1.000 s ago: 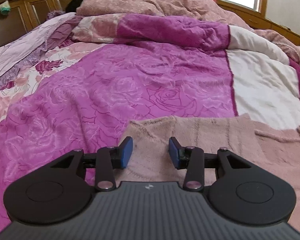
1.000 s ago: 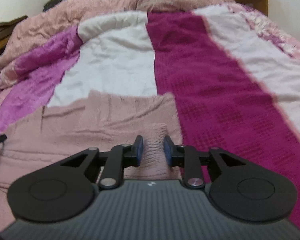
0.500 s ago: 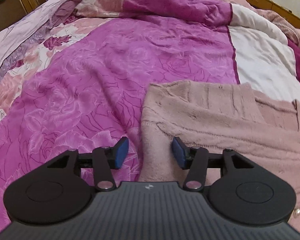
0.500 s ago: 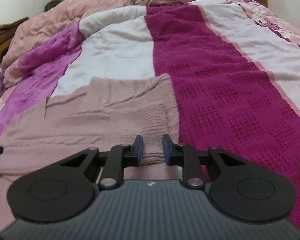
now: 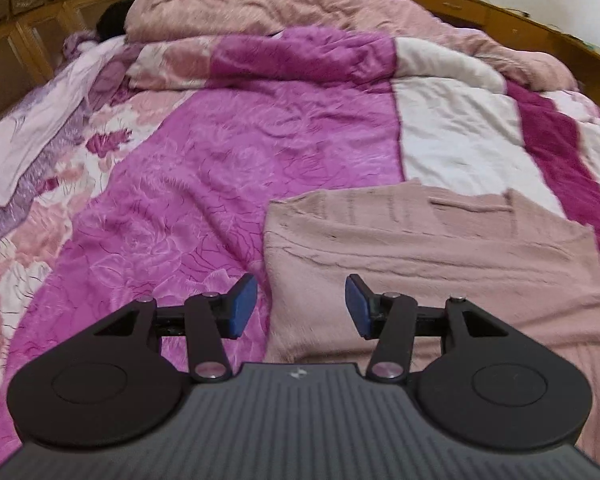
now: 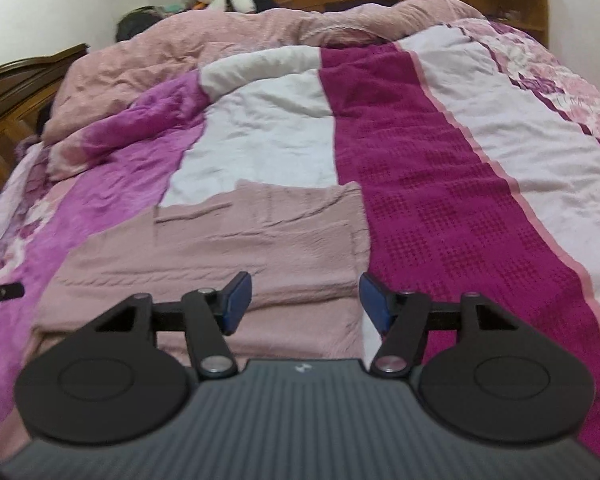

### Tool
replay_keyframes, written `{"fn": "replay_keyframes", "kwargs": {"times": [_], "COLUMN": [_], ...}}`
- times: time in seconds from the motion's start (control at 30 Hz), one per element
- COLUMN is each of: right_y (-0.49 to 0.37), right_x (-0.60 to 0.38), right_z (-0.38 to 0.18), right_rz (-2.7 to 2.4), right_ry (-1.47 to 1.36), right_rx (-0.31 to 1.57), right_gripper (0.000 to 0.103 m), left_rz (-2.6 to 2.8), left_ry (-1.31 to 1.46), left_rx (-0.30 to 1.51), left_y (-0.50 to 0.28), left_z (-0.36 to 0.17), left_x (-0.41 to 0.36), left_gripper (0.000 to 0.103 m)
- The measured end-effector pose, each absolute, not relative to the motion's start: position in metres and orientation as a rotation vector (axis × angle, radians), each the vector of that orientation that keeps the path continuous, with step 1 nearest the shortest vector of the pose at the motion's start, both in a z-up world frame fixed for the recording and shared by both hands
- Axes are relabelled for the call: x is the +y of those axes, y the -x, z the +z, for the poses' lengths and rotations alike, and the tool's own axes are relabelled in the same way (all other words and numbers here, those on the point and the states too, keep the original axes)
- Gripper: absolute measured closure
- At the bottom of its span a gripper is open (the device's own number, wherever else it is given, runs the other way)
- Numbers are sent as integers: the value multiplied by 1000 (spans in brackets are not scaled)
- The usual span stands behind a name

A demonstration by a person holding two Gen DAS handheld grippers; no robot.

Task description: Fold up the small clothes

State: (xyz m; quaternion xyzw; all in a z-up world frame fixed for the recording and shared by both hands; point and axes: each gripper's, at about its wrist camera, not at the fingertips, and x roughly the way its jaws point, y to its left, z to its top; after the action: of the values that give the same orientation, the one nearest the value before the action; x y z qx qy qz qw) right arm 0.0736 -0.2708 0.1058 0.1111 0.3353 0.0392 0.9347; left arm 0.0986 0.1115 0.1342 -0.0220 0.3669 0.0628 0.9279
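While the dusty-pink fuzzy knit sweater [image 5: 432, 248] lies folded flat mid-bed on the magenta-and-white quilted bedspread [image 5: 204, 168], your left tool [image 5: 300, 306] and right tool [image 6: 305, 300] hover spread, empty, straddling its side edges, likely for another fold.

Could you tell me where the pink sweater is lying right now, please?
The sweater lies flat on the bed's blanket, just ahead of both open grippers: right of centre in the left wrist view, left of centre in the right wrist view.
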Motion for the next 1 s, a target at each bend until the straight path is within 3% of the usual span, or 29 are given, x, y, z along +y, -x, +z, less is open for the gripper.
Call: {"fn": "replay_keyframes", "kwargs": {"times": [0.27,1.0], "right_y": [-29,72], "right_x": [-258,-201], "right_z": [118,97], "right_rz": [153,394], "right_ry": [-189,143], "right_rx": [723,868], "right_gripper": [40,41], "left_rz": [59,-150], "left_ry": [3,-189], "left_rx": [792,994], "left_y": [-29,84], "left_z": [143,96], "left_x": [83,59], "left_gripper": [46,45]}}
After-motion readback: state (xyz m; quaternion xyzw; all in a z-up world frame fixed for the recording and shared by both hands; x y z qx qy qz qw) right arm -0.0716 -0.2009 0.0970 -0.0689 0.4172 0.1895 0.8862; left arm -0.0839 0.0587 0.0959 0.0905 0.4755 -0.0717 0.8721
